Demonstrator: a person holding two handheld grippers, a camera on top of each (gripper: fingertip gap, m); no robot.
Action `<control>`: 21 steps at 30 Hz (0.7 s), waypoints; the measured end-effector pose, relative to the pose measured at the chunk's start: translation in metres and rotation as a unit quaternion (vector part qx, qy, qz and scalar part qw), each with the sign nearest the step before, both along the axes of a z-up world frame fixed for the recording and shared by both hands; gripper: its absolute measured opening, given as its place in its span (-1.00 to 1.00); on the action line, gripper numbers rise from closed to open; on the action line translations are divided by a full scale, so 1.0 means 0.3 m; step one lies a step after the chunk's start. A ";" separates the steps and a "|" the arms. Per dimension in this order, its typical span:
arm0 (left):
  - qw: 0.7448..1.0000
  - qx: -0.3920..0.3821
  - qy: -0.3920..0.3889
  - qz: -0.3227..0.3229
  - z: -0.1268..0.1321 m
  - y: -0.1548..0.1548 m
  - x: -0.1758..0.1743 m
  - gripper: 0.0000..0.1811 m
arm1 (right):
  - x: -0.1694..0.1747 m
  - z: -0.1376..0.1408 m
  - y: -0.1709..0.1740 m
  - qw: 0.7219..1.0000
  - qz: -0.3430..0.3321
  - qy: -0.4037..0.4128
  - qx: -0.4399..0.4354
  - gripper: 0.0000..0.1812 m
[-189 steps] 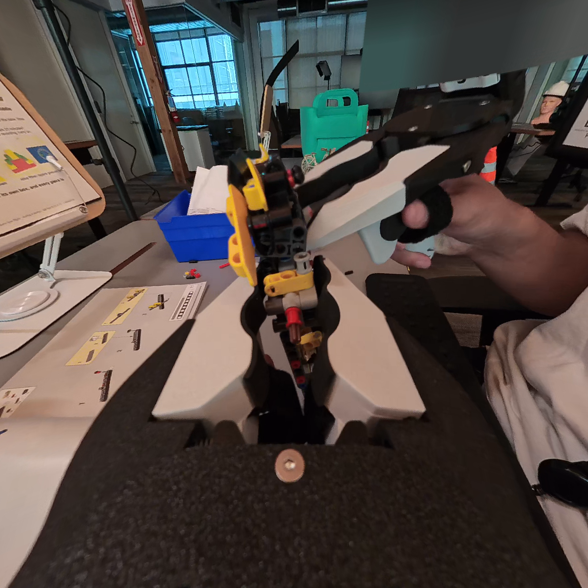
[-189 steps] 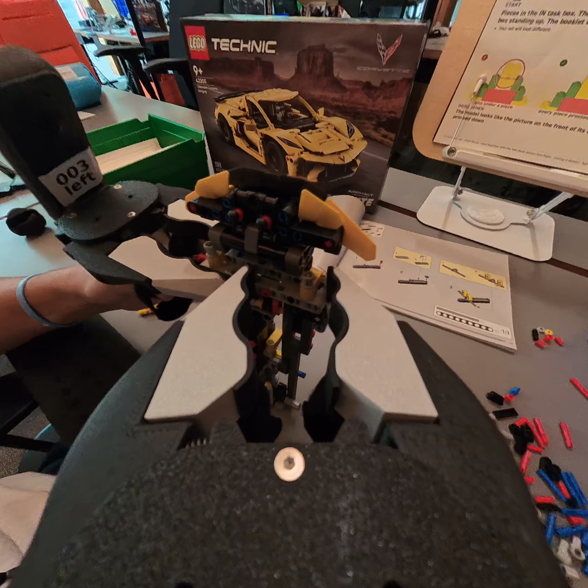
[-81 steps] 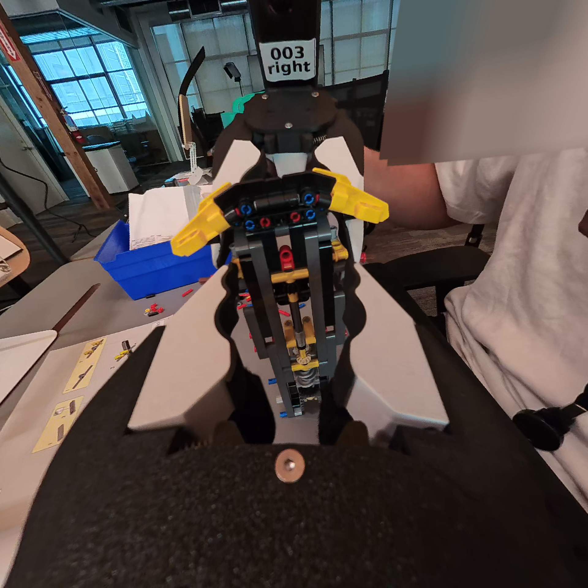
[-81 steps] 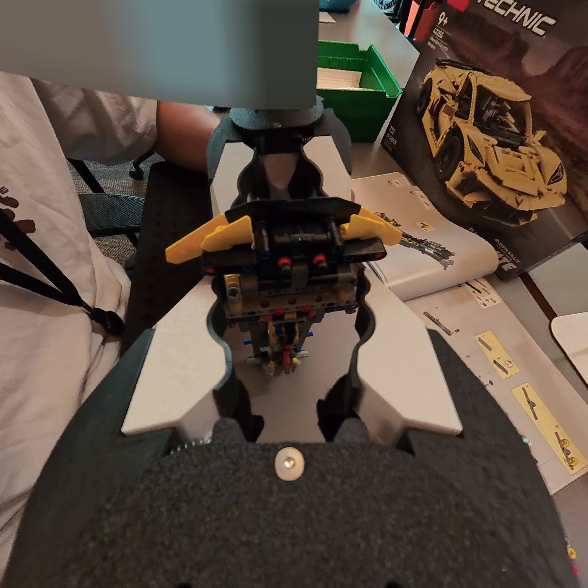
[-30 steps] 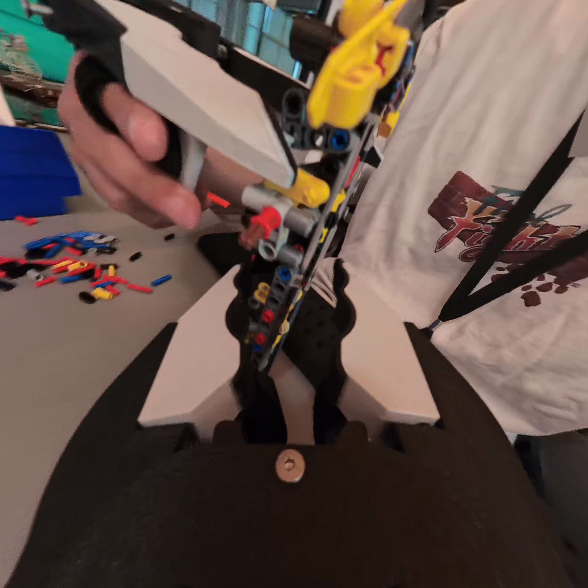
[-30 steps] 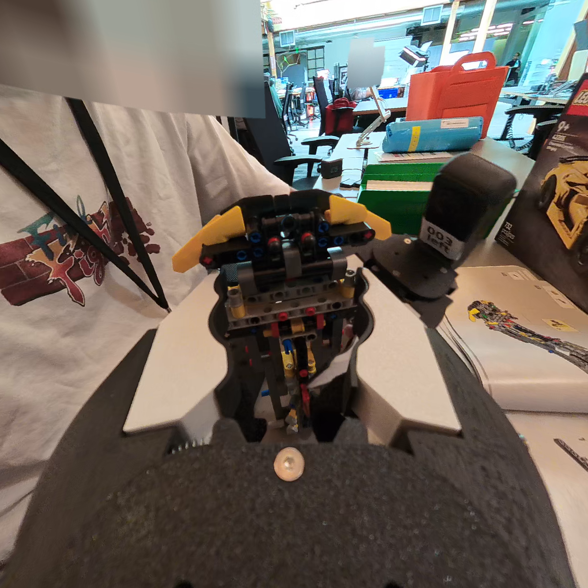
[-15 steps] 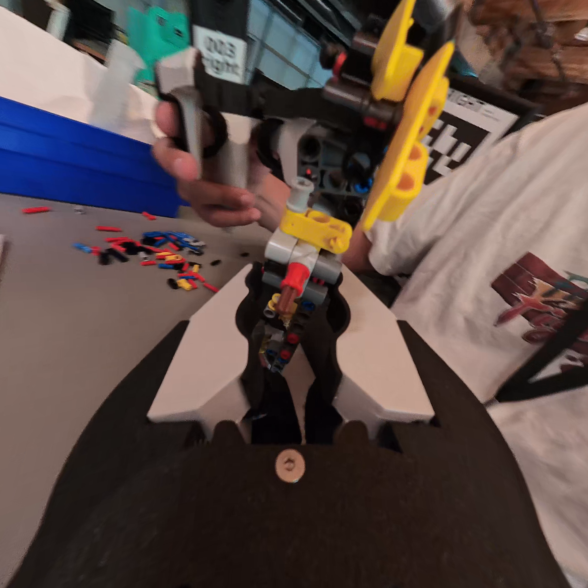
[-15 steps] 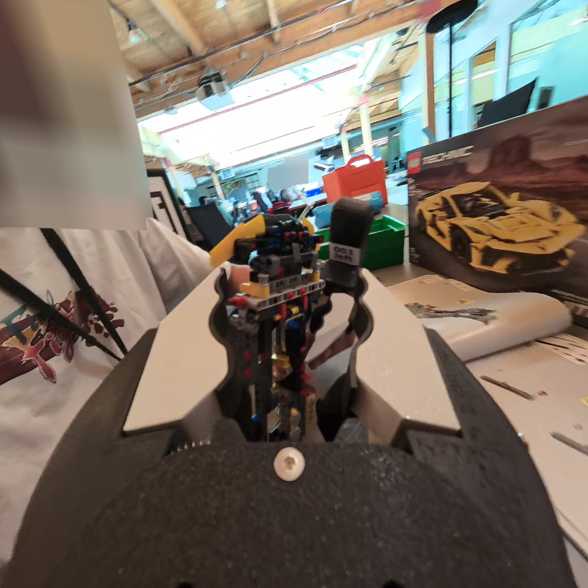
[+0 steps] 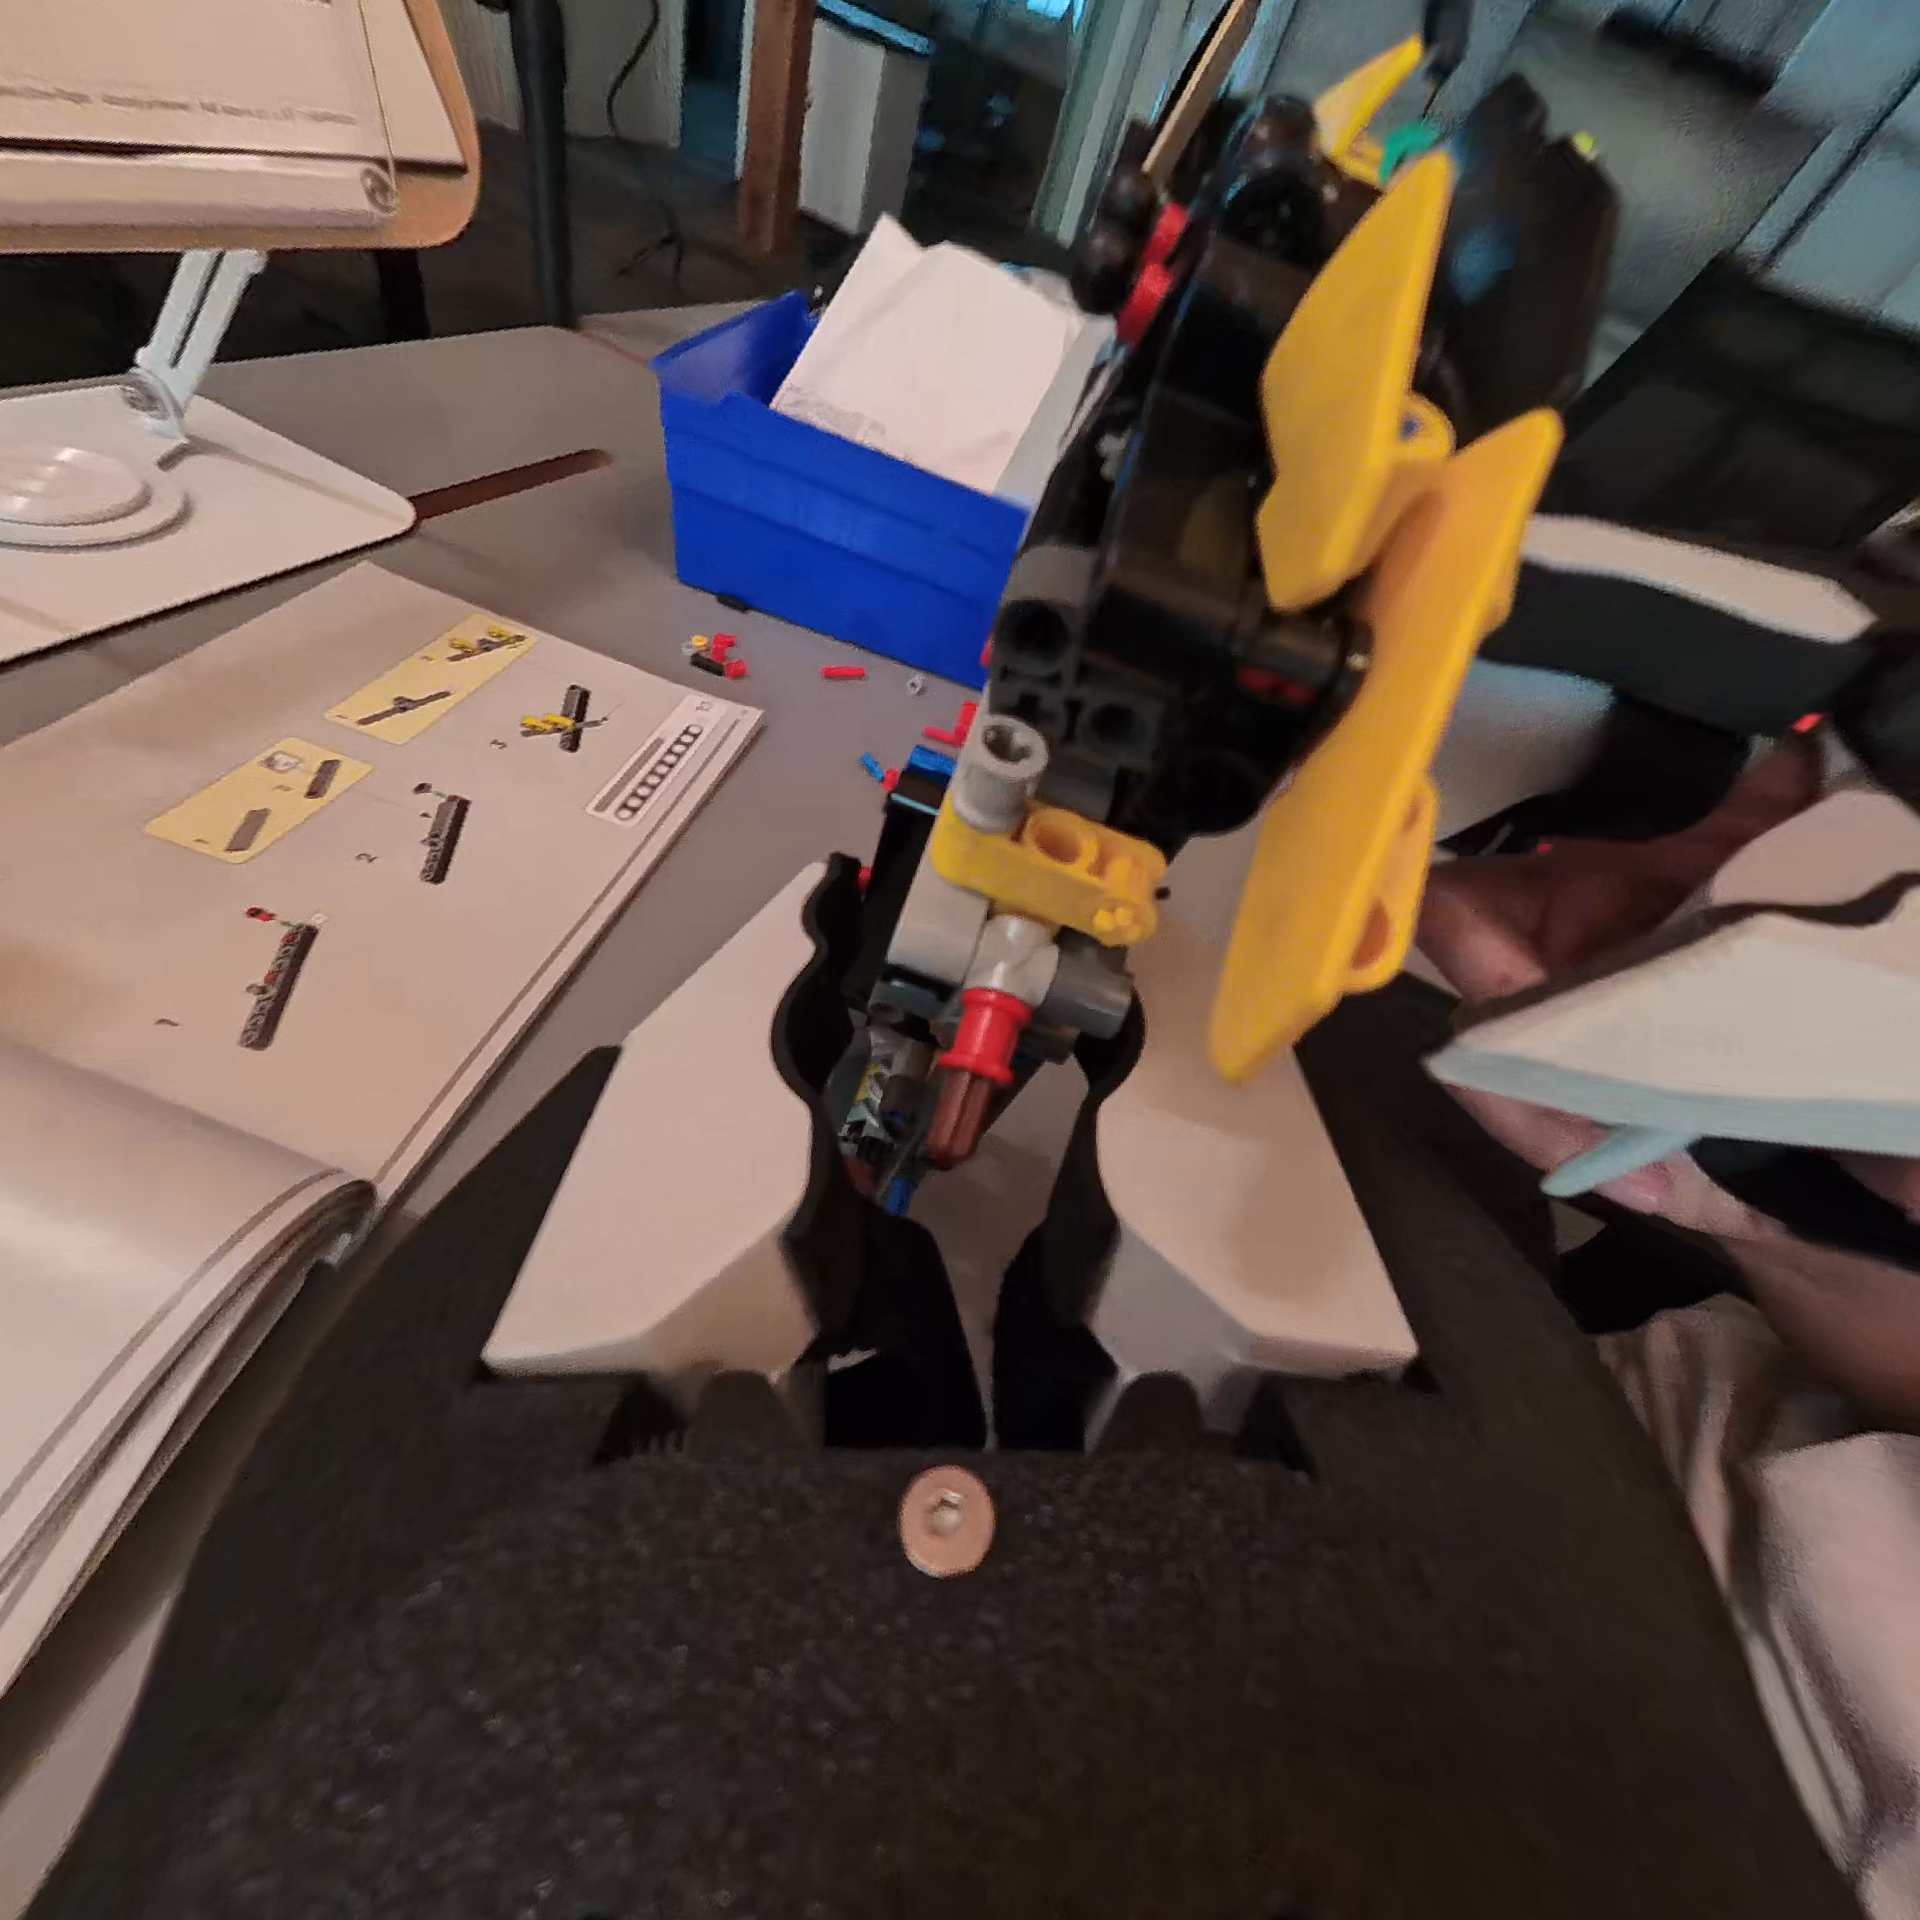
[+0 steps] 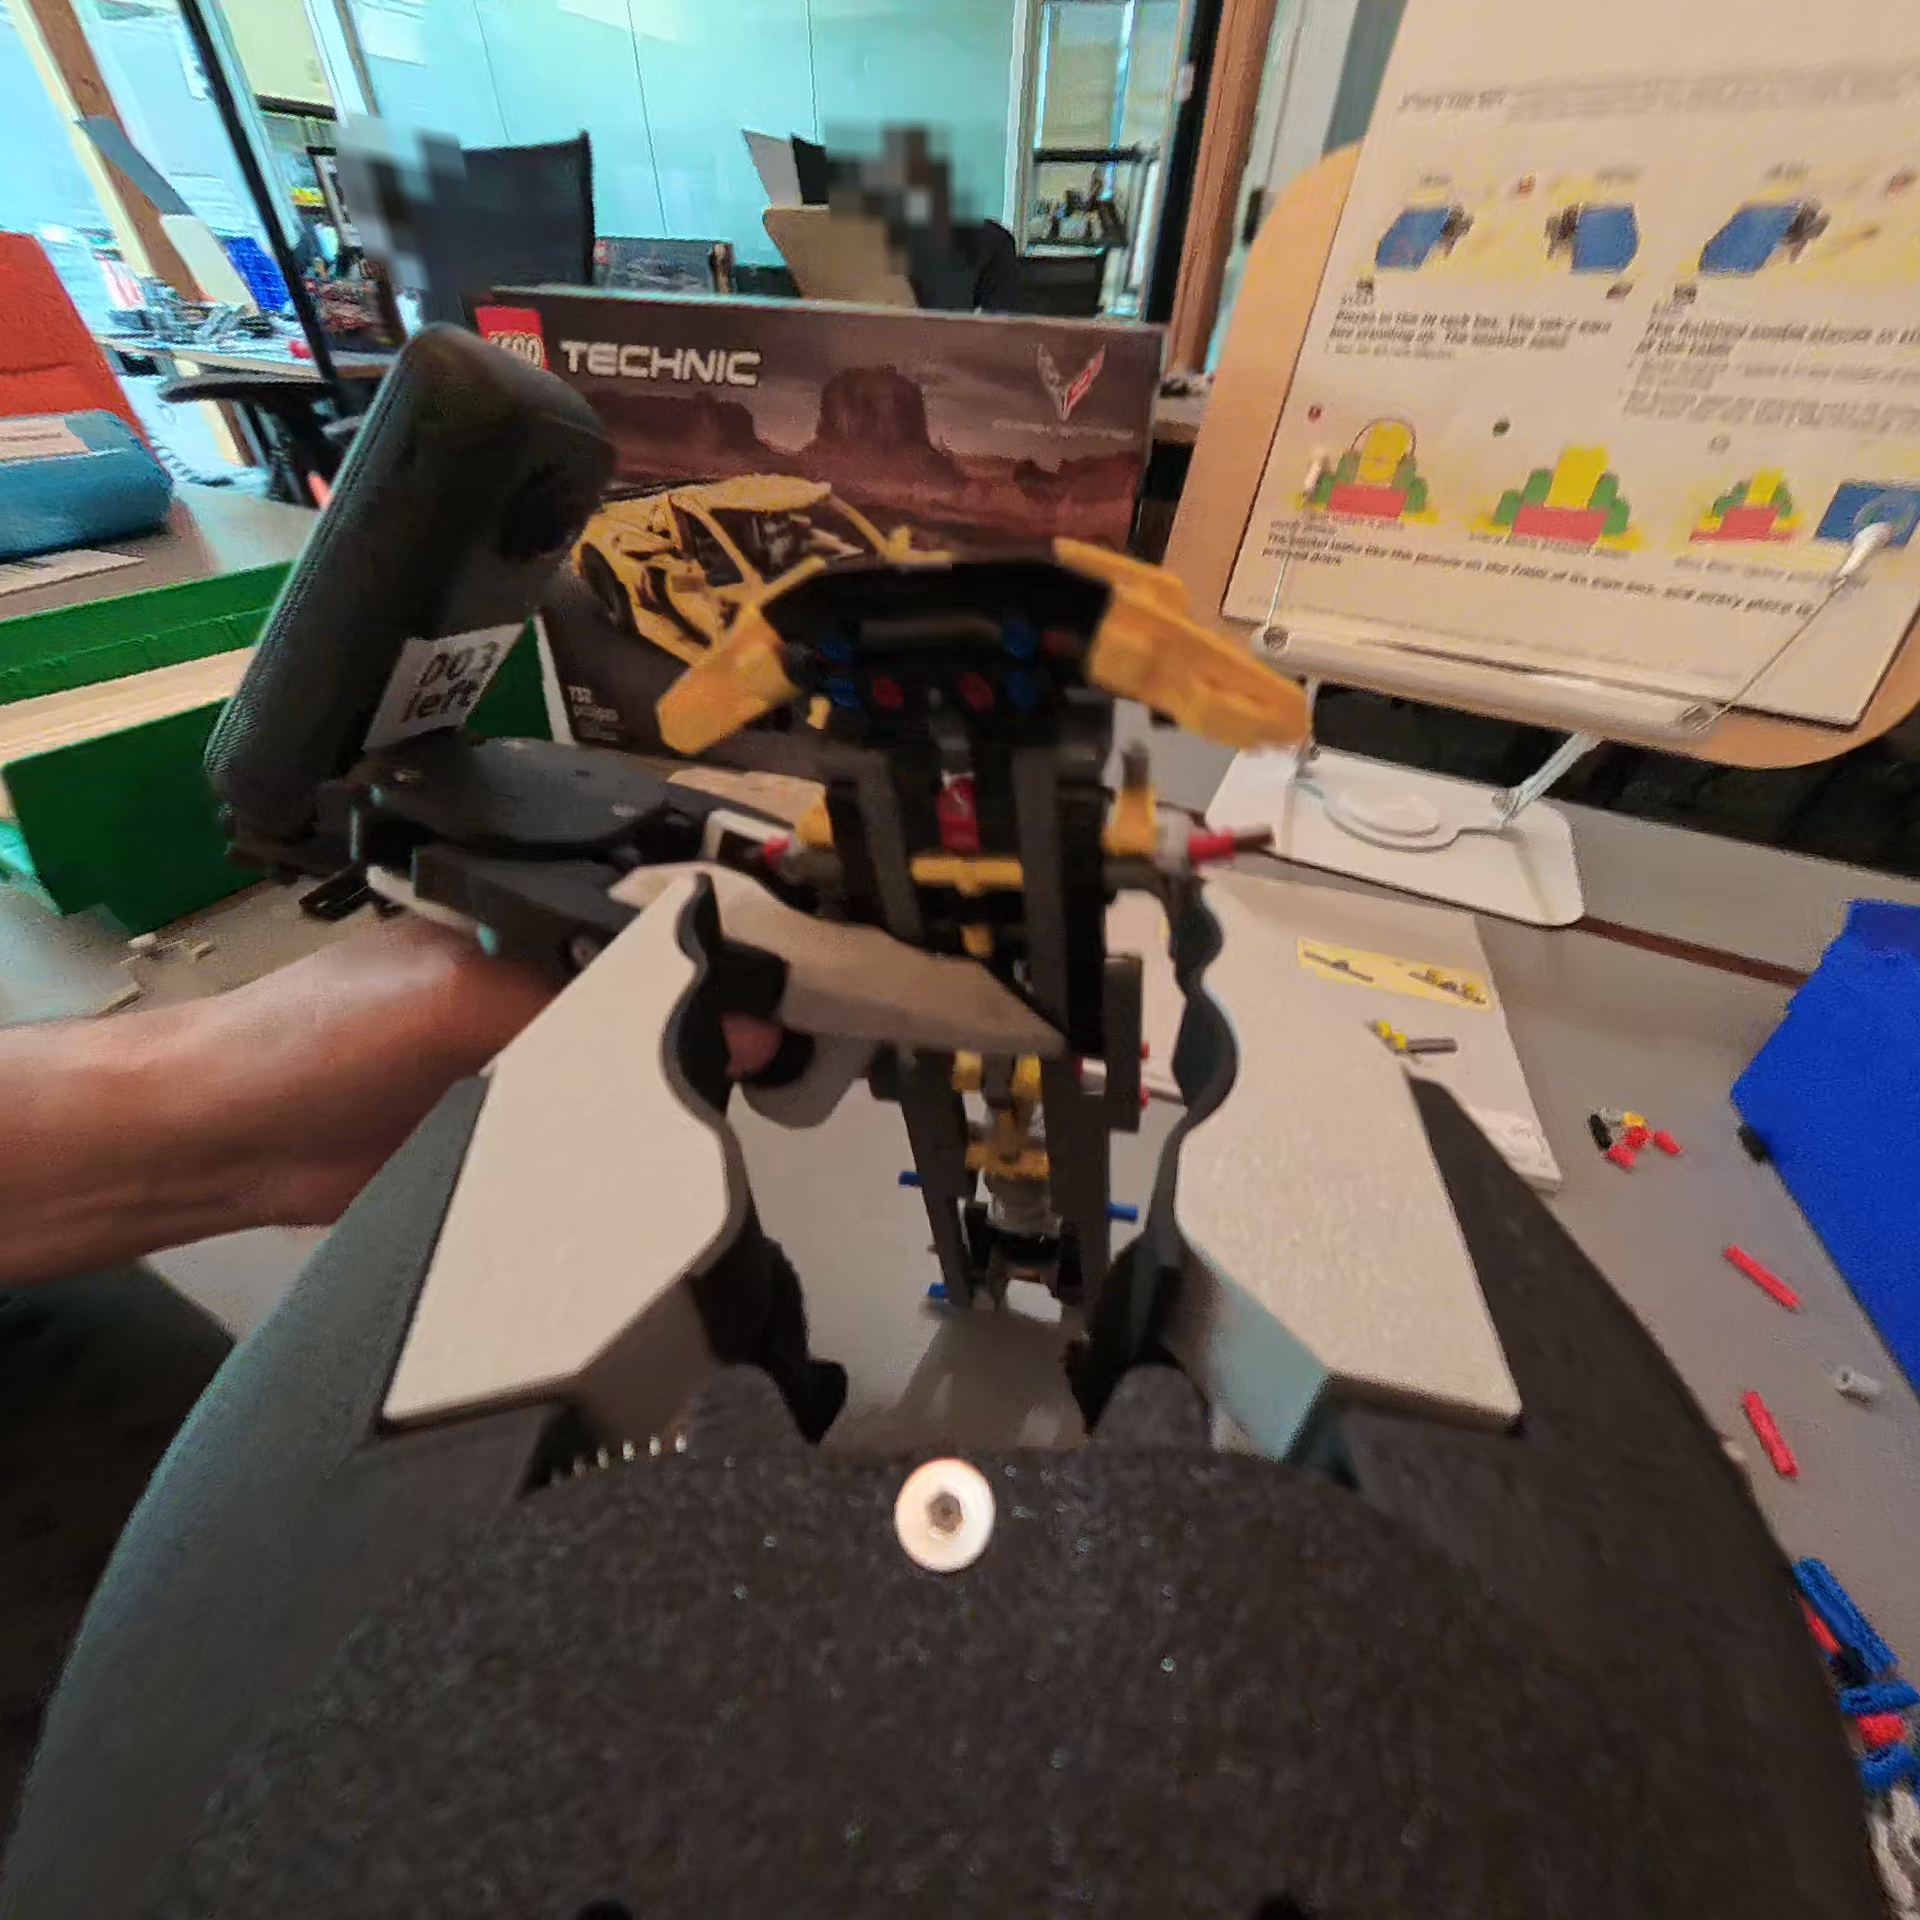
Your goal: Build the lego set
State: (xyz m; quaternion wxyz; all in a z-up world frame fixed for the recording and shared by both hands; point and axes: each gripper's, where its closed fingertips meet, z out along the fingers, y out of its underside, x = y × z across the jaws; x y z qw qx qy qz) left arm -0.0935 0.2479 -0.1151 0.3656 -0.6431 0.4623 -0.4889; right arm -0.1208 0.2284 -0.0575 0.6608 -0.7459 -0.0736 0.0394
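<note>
Both sets of jaws clamp the half-built lego model (image 10: pixel 977 935) in mid-air above the worktop (image 9: pixel 582 540): left gripper (image 9: pixel 961 1049), right gripper (image 10: pixel 951 1039). Best keep one grip firm while the other turns it for inspection.

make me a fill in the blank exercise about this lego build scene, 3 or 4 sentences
1. The left gripper is shut on the partly built ____ model.
2. The two wing-like panels at the model's top are ____ in colour.
3. The bin behind the instruction booklet in the left wrist view is ____.
4. The box behind the model shows a yellow ____.

Missing words: lego; yellow; blue; car
</note>
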 end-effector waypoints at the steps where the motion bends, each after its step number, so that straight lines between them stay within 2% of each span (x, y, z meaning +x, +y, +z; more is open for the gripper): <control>1: 1.000 0.010 0.014 0.006 -0.002 -0.008 0.001 -0.60 | 0.000 0.010 0.008 1.000 -0.013 -0.004 0.005 -0.08; 7: 0.999 -0.011 0.038 0.022 -0.022 -0.034 0.003 -0.60 | 0.046 -0.019 0.023 0.999 -0.048 0.003 -0.018 -0.22; 10: 0.999 -0.010 0.037 0.036 -0.023 -0.030 0.005 -0.60 | 0.047 -0.012 0.022 0.998 -0.054 0.006 -0.011 -0.21; 14: 0.998 -0.008 0.031 0.051 -0.025 -0.027 0.012 -0.60 | 0.040 -0.015 0.034 0.998 -0.058 0.028 -0.007 -0.11; 16: 0.998 -0.011 0.030 0.056 -0.026 -0.022 0.015 -0.60 | 0.056 -0.016 0.040 0.997 -0.075 0.026 -0.003 -0.14; 21: 0.997 -0.013 0.023 0.066 -0.028 -0.016 0.015 -0.60 | 0.054 -0.018 0.057 0.997 -0.068 0.036 0.003 -0.15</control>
